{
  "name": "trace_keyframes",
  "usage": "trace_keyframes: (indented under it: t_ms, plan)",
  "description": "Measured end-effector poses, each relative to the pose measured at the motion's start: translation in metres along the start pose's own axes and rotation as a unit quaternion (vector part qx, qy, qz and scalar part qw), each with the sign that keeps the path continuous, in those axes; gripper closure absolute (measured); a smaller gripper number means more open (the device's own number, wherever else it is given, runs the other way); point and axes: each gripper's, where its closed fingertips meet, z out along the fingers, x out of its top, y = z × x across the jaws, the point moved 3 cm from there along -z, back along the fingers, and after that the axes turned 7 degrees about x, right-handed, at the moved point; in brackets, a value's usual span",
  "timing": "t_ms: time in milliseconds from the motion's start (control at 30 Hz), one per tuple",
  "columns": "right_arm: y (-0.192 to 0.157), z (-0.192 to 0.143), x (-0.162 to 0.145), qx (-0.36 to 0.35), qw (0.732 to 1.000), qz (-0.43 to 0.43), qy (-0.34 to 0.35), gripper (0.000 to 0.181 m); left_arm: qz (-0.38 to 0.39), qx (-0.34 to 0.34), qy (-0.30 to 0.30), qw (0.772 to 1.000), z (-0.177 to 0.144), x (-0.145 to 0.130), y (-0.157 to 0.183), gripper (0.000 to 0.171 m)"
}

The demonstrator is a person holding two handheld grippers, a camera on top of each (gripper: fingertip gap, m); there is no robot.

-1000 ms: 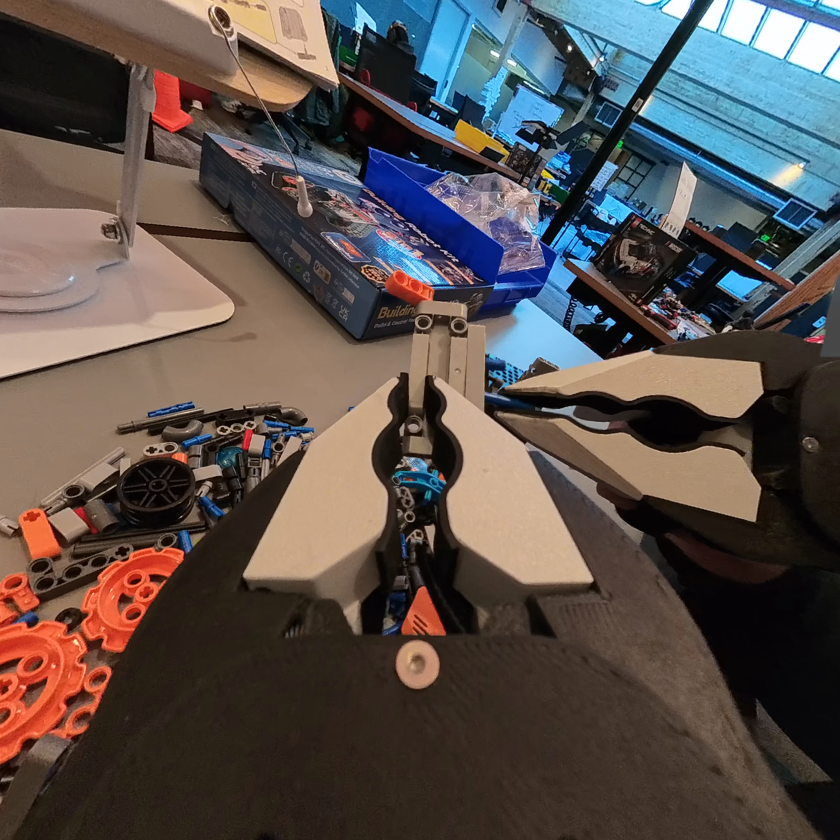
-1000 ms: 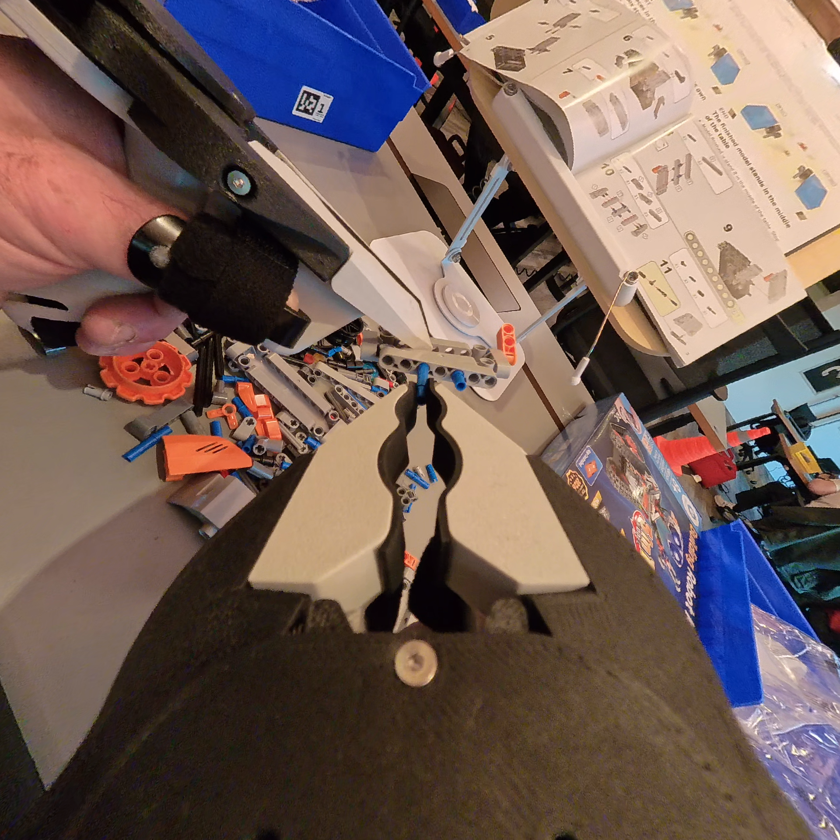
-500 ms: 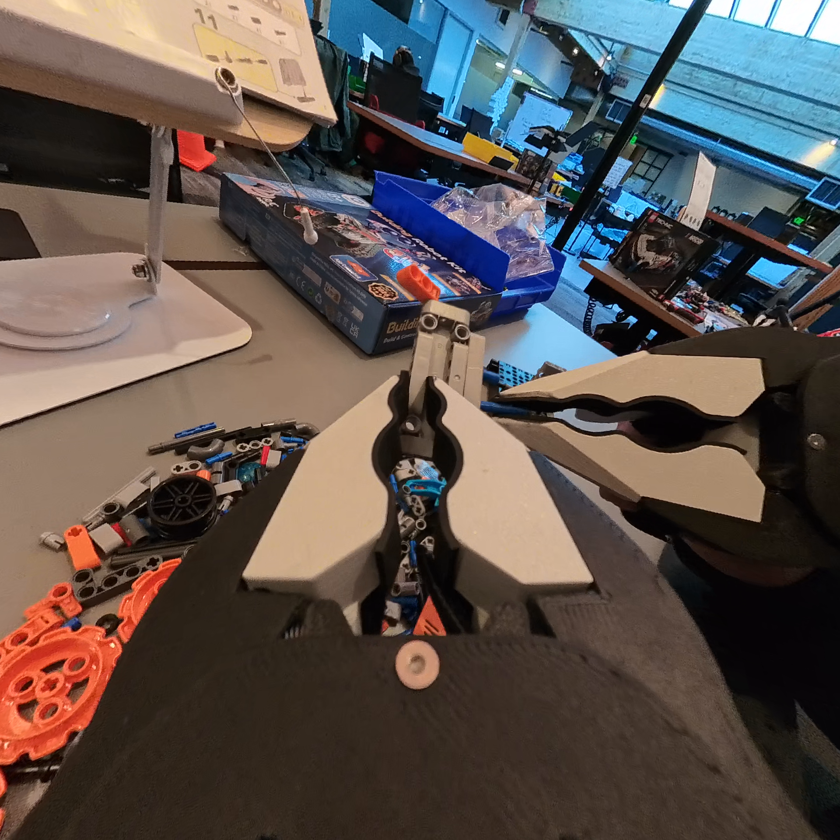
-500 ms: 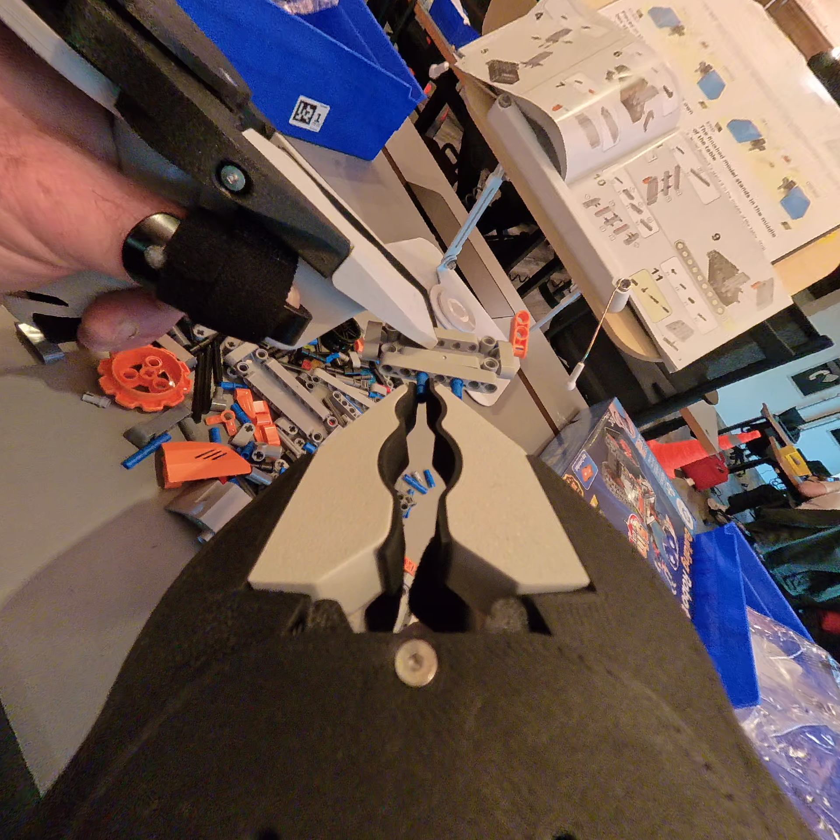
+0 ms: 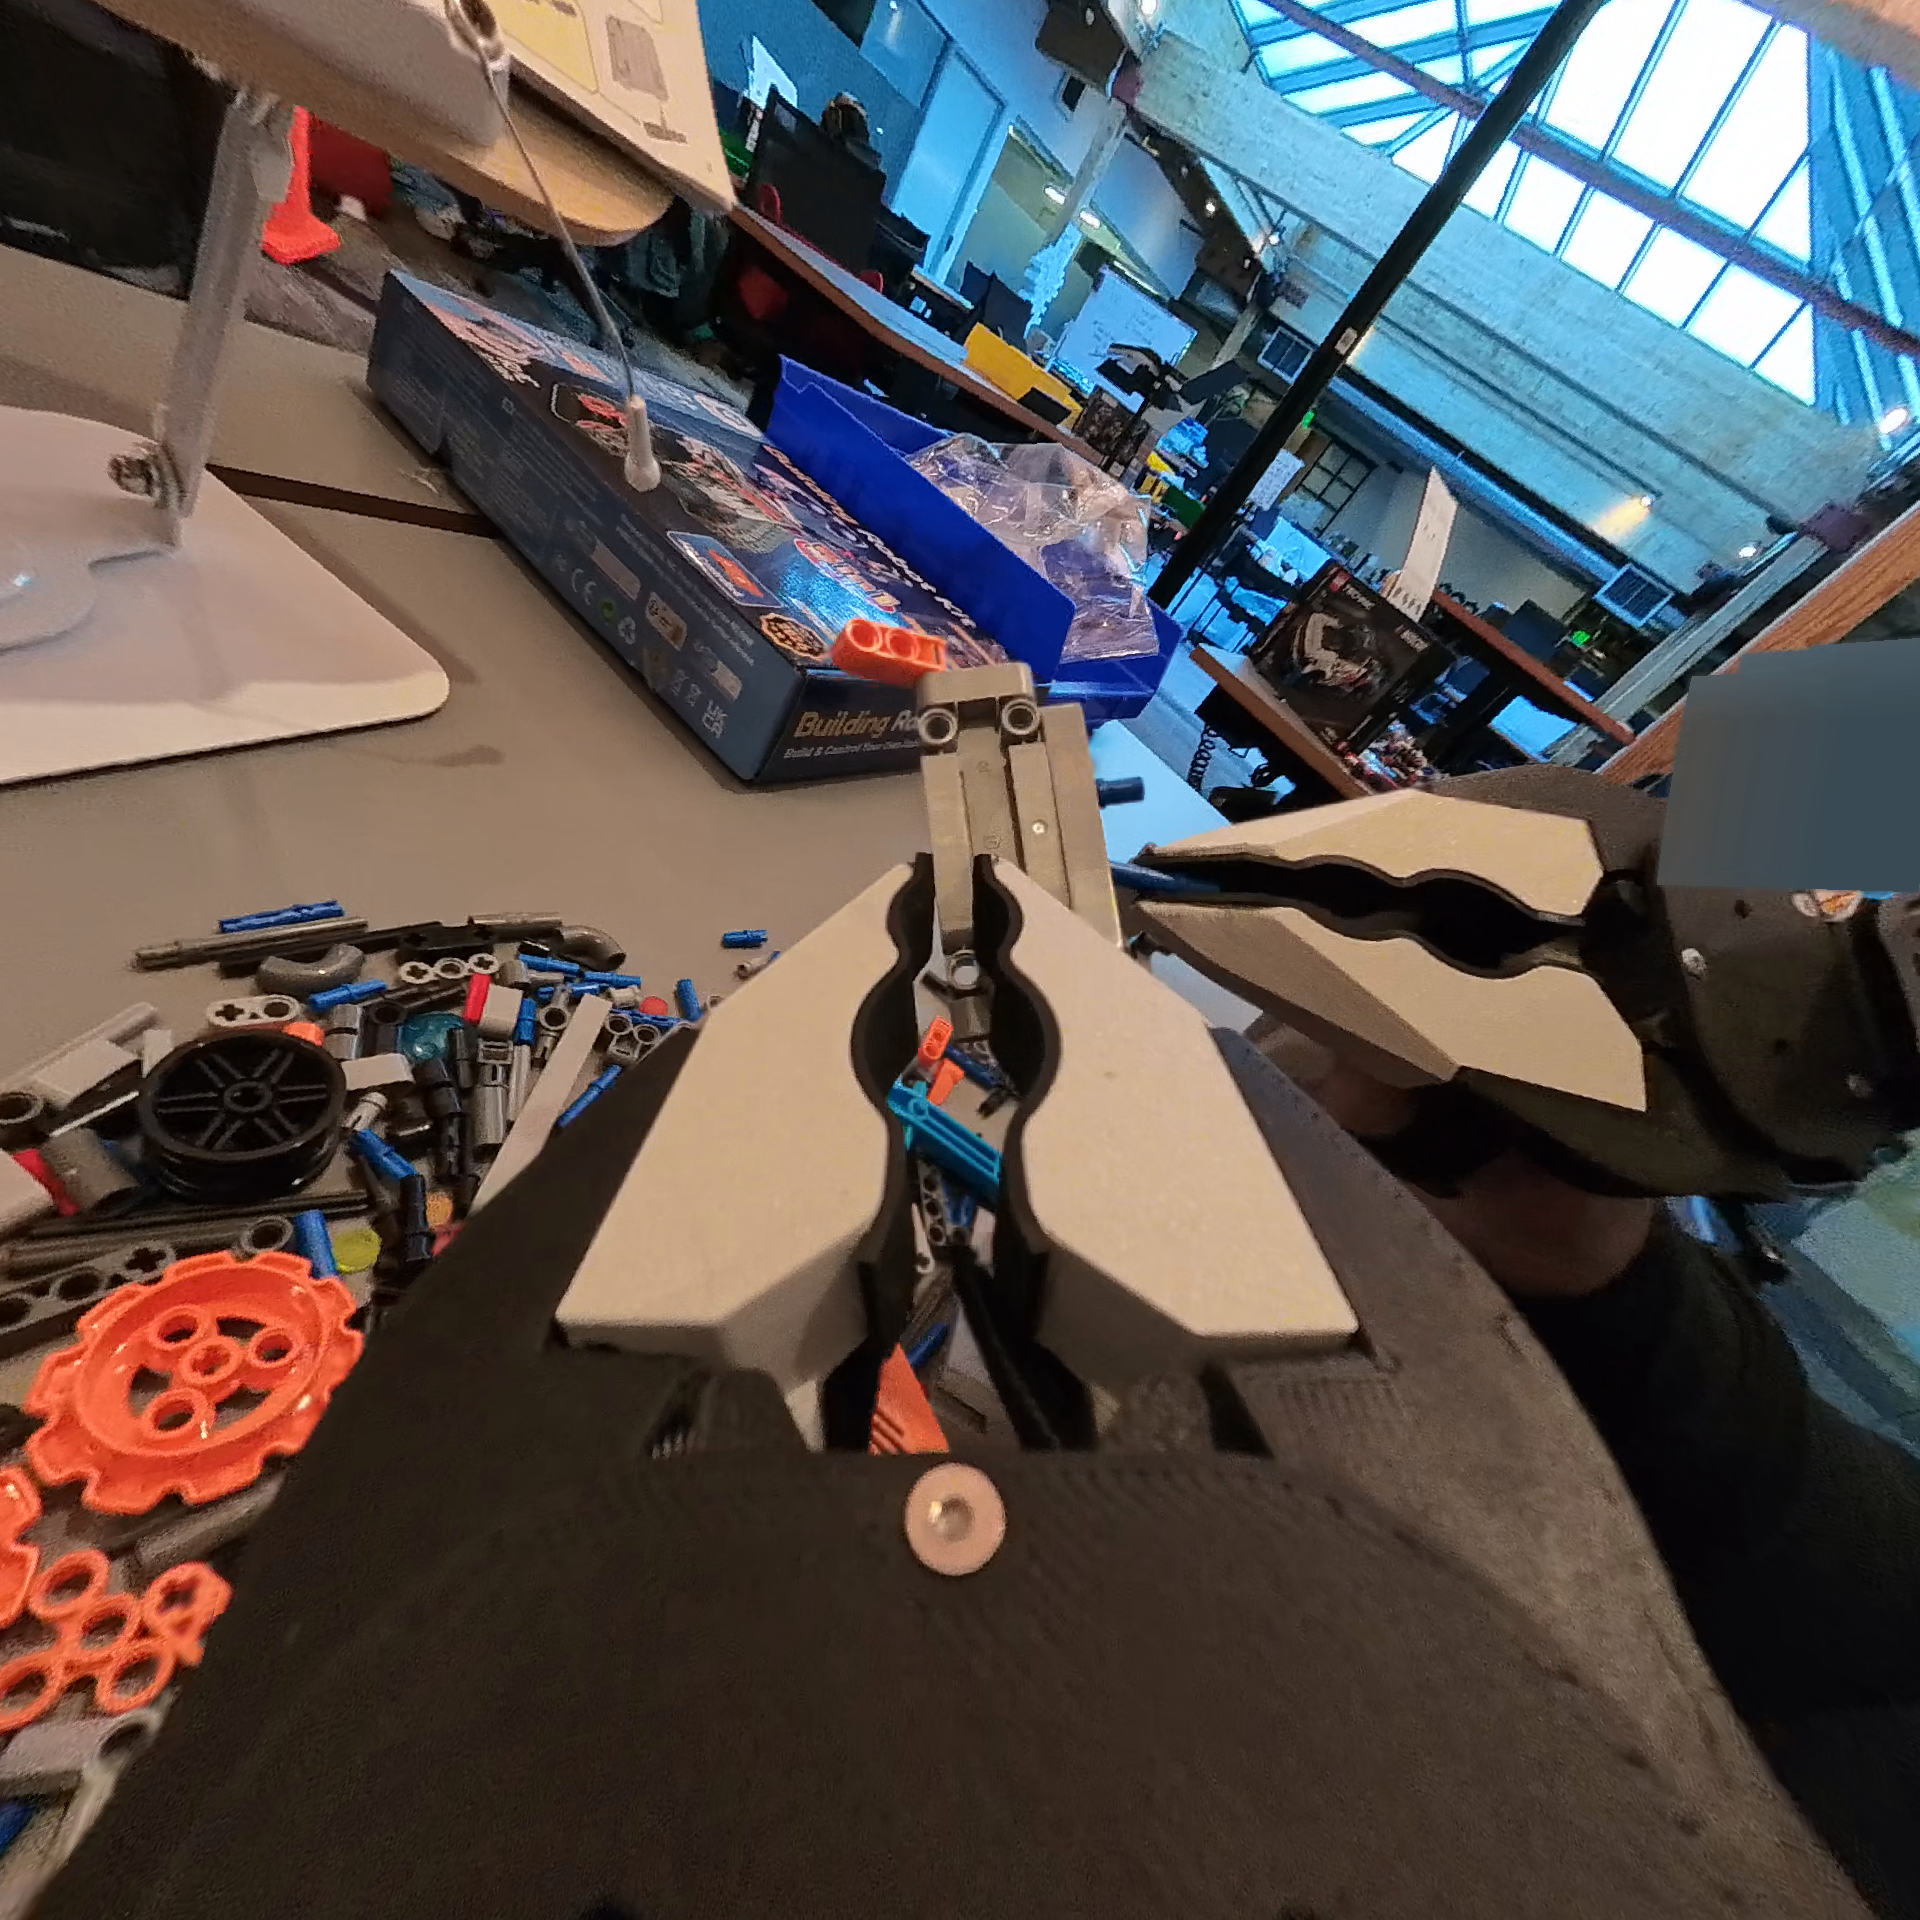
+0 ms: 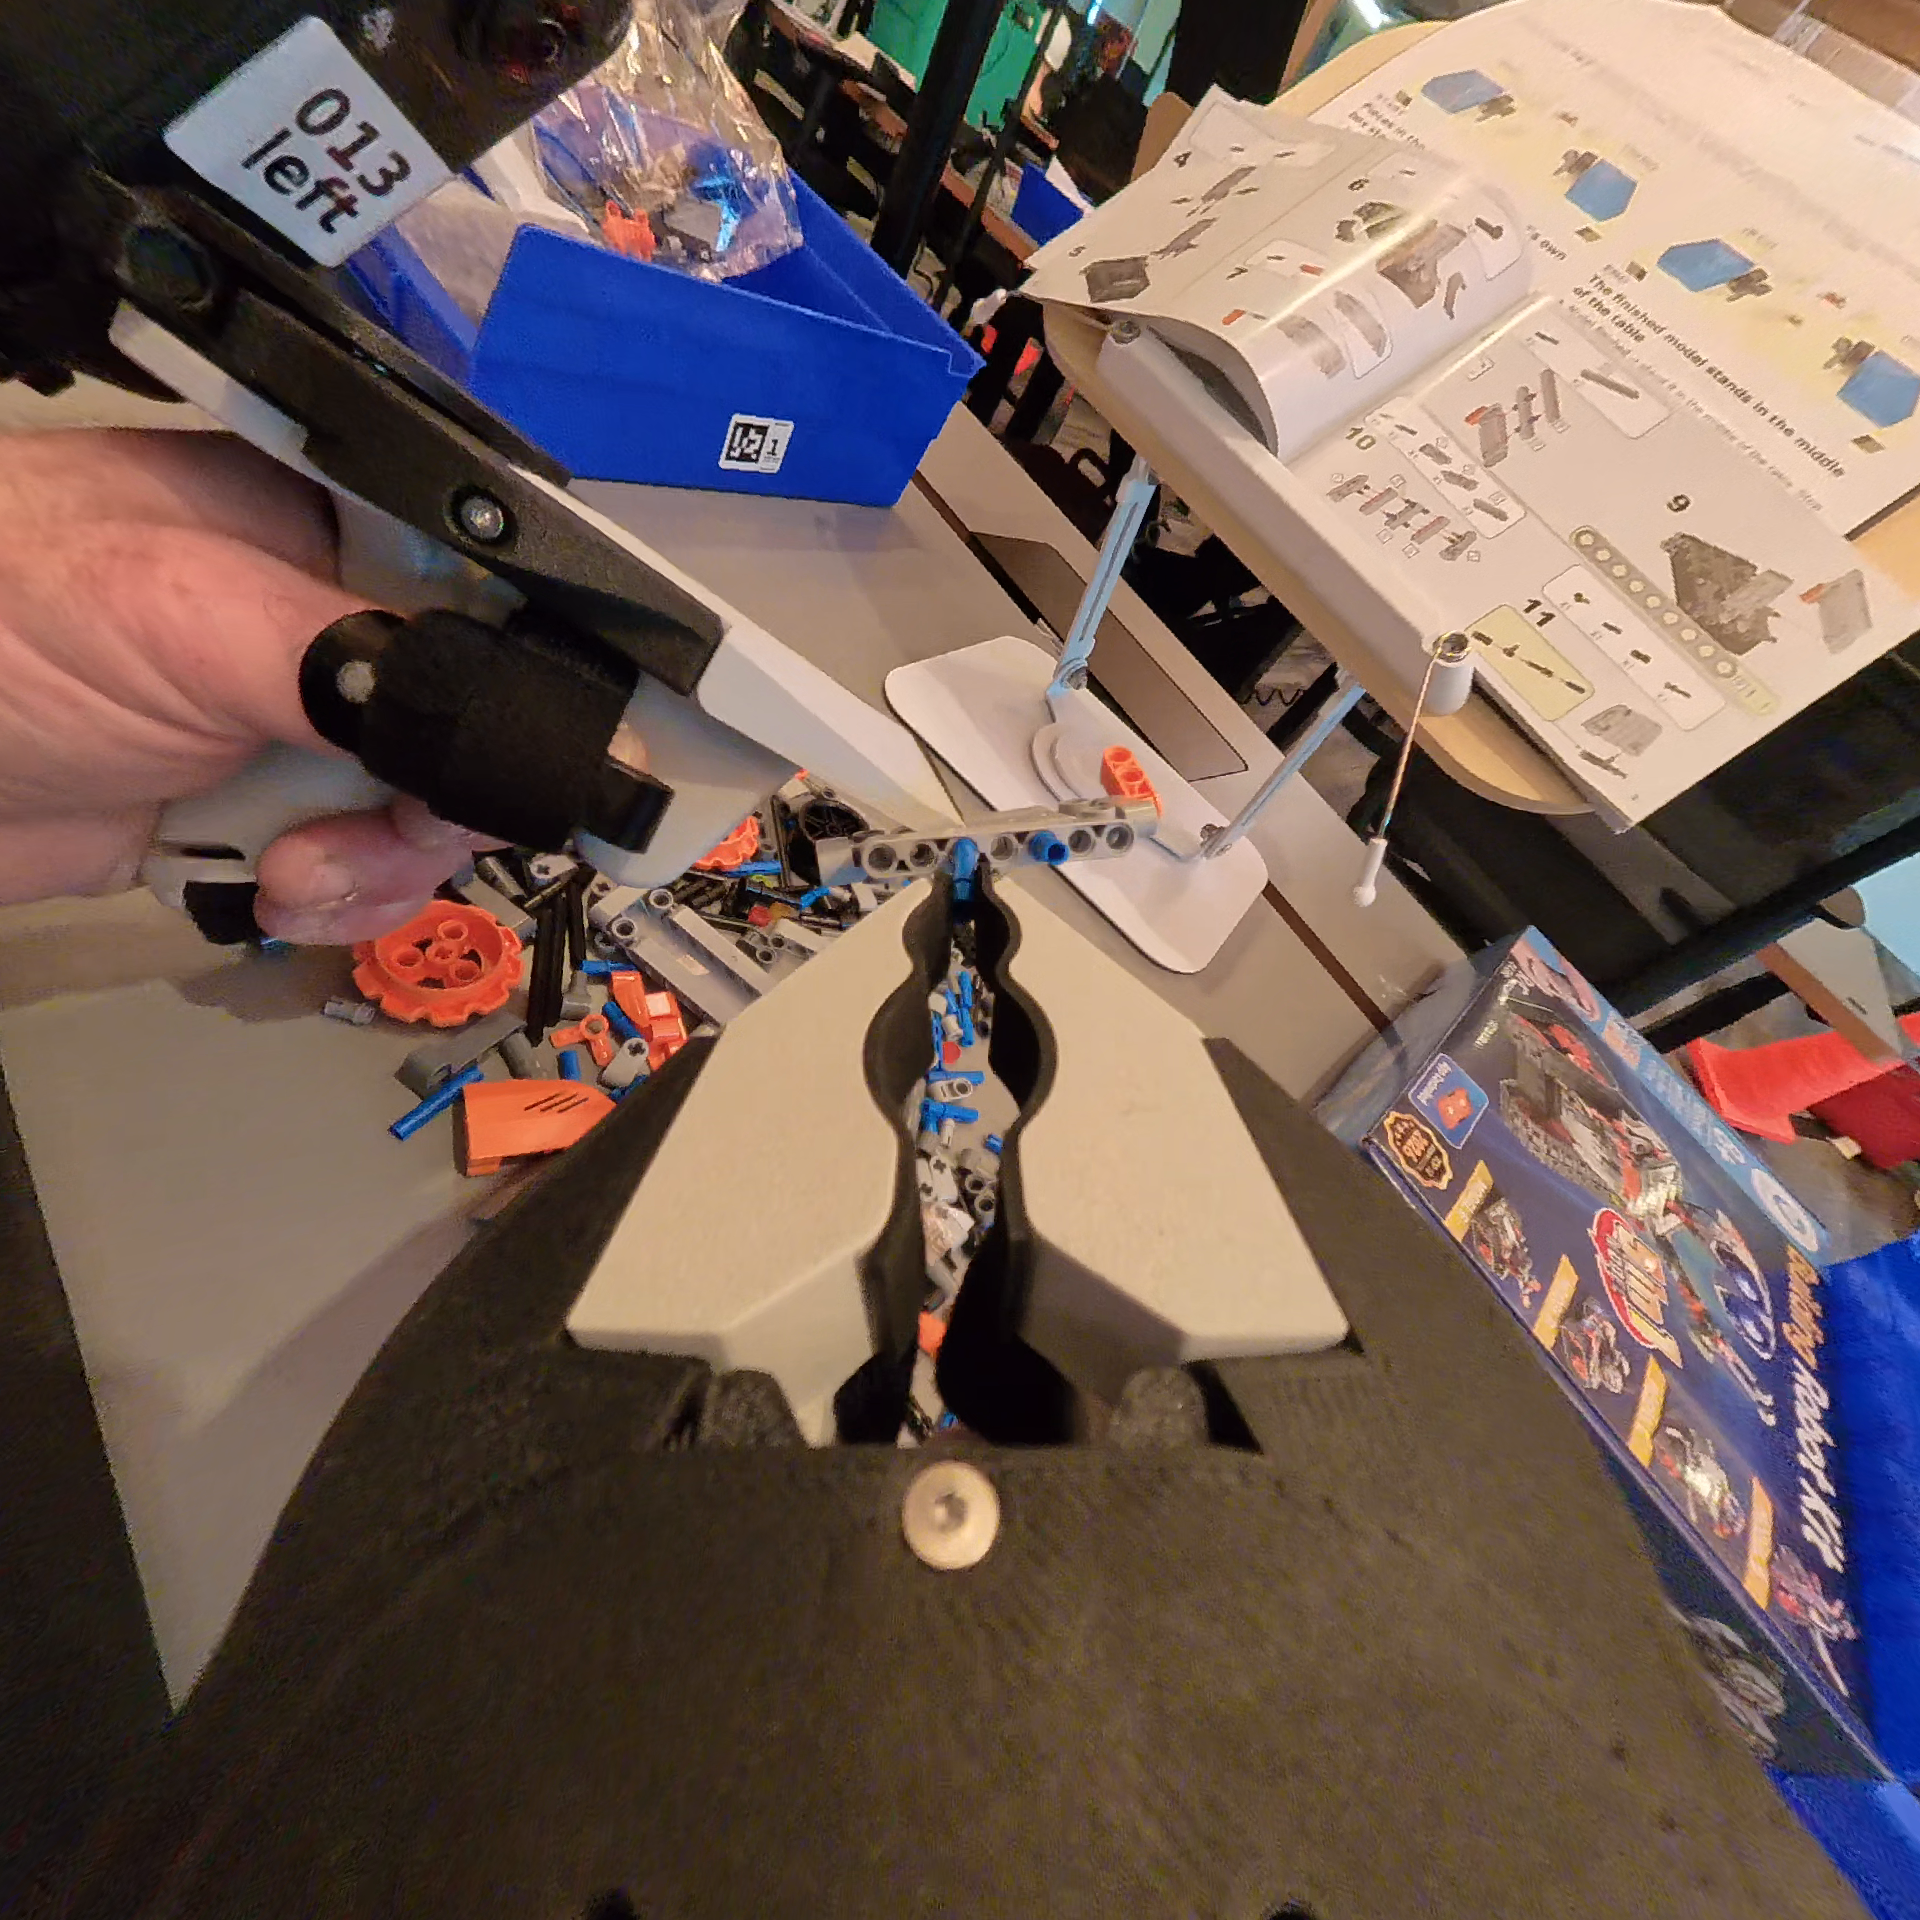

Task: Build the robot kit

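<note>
- Left gripper (image 5: 964, 883) pinches a grey holed beam assembly (image 5: 1003, 790) topped by an orange piece (image 5: 888, 652); right gripper (image 6: 961, 891) pinches its blue pin (image 6: 964, 858).
- Below the beam assembly: grey table (image 5: 582, 810), scattered parts (image 5: 416, 1049); workshop beyond.

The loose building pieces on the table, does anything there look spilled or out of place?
The small parts lie in an unsorted heap on the grey table, not in the blue bin. That looks like a working pile; nothing appears broken.
</note>
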Motion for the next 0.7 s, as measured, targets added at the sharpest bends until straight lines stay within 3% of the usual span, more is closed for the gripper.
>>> trace_keyframes:
  t_ms: [167,267,333,433,567,700]
  plan:
    - [0.008,-0.01,0.002,0.043,0.995,0.074,0.052,0.179,-0.053,-0.03,0.002,0.998,-0.001,0.001,-0.002,0.166]
    - [0.004,-0.015,-0.009,0.103,0.987,0.119,0.036,0.179,-0.065,-0.029,0.005,0.997,-0.004,0.005,-0.01,0.166]
    - [-0.018,-0.018,-0.027,0.192,0.968,0.161,-0.01,0.179,-0.044,-0.028,-0.004,0.999,-0.008,0.005,-0.01,0.166]
    - [-0.051,-0.031,-0.062,0.271,0.94,0.181,-0.099,0.178,-0.02,-0.029,-0.018,0.999,-0.01,0.001,-0.006,0.166]
    - [-0.088,-0.041,-0.094,0.324,0.907,0.185,-0.194,0.178,-0.023,-0.046,-0.039,0.998,-0.007,-0.008,0.0,0.166]
    - [-0.096,-0.04,-0.107,0.322,0.902,0.186,-0.219,0.173,-0.009,-0.043,-0.045,0.998,-0.007,-0.012,0.004,0.166]
